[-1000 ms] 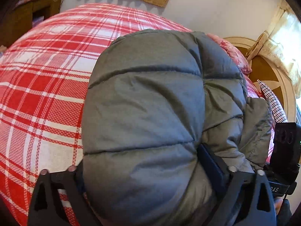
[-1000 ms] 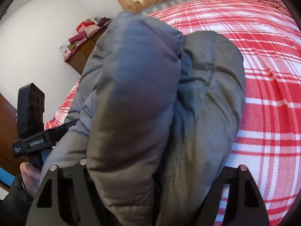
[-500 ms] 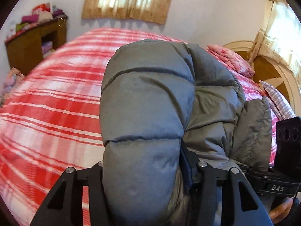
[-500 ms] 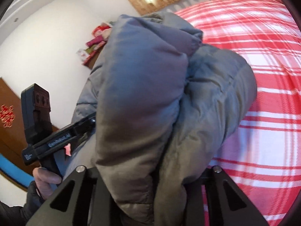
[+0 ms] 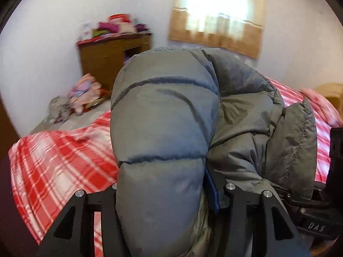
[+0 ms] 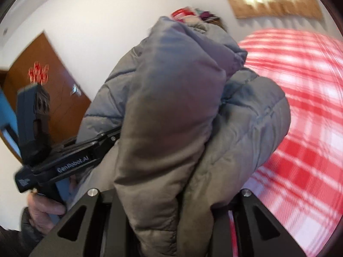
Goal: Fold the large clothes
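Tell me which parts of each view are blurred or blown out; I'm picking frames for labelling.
Left wrist view: window blown out, dresser and plaid bedspread smeared, grey puffer jacket fairly sharp. Right wrist view: bedspread streaked, door and left gripper soft, jacket slightly blurred.

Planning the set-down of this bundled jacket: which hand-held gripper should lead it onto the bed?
Probably the right hand-held gripper: it clamps the grey puffer jacket with open plaid bed beside it. The left hand-held gripper, also clamped, faces the cabinet.
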The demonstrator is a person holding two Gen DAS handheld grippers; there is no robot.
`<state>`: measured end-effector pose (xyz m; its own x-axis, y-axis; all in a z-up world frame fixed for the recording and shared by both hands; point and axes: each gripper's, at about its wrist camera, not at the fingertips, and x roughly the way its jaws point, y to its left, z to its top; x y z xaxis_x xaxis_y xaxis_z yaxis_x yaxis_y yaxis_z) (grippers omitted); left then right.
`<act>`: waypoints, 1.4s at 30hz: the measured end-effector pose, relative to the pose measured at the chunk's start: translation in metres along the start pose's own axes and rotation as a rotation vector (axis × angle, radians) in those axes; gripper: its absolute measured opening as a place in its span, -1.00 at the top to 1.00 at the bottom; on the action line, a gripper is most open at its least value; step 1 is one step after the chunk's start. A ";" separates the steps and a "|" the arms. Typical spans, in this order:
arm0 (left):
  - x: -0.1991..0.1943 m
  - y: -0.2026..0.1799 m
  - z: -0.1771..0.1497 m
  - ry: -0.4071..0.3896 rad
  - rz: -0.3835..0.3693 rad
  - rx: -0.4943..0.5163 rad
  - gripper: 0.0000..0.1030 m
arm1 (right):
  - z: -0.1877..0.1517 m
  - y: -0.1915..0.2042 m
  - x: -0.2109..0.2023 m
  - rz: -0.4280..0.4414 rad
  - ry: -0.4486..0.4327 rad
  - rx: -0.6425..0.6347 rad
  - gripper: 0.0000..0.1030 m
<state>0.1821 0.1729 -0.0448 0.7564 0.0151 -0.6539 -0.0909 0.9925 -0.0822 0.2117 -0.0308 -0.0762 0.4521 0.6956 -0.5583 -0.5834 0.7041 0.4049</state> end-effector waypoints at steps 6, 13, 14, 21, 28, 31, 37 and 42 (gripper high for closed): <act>0.059 0.036 -0.018 0.095 0.092 -0.069 -0.01 | -0.006 -0.030 0.061 -0.068 0.100 0.006 0.48; 0.080 0.042 -0.035 0.103 0.108 -0.023 -0.09 | -0.010 -0.061 0.050 -0.117 0.107 0.151 -0.19; 0.081 0.042 -0.036 0.098 0.109 -0.013 -0.11 | -0.008 -0.064 0.045 -0.126 0.105 0.158 -0.28; 0.074 0.032 -0.042 0.075 0.130 0.016 -0.14 | 0.016 -0.053 -0.029 -0.308 -0.055 0.134 -0.32; 0.076 0.022 -0.039 0.087 0.169 0.046 -0.15 | 0.076 0.005 0.013 -0.389 -0.028 -0.019 0.22; 0.077 0.023 -0.038 0.094 0.165 0.044 -0.15 | 0.077 -0.026 0.061 -0.454 0.071 0.043 0.49; 0.084 0.019 -0.038 0.097 0.164 0.066 -0.35 | 0.037 -0.075 0.078 -0.481 0.090 0.153 0.52; 0.092 0.015 -0.039 0.099 0.183 0.066 -0.48 | 0.031 -0.078 0.086 -0.515 0.081 0.116 0.56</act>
<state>0.2254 0.1840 -0.1350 0.6638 0.1873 -0.7241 -0.1762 0.9801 0.0920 0.3170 -0.0217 -0.1338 0.6036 0.2457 -0.7585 -0.2190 0.9658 0.1386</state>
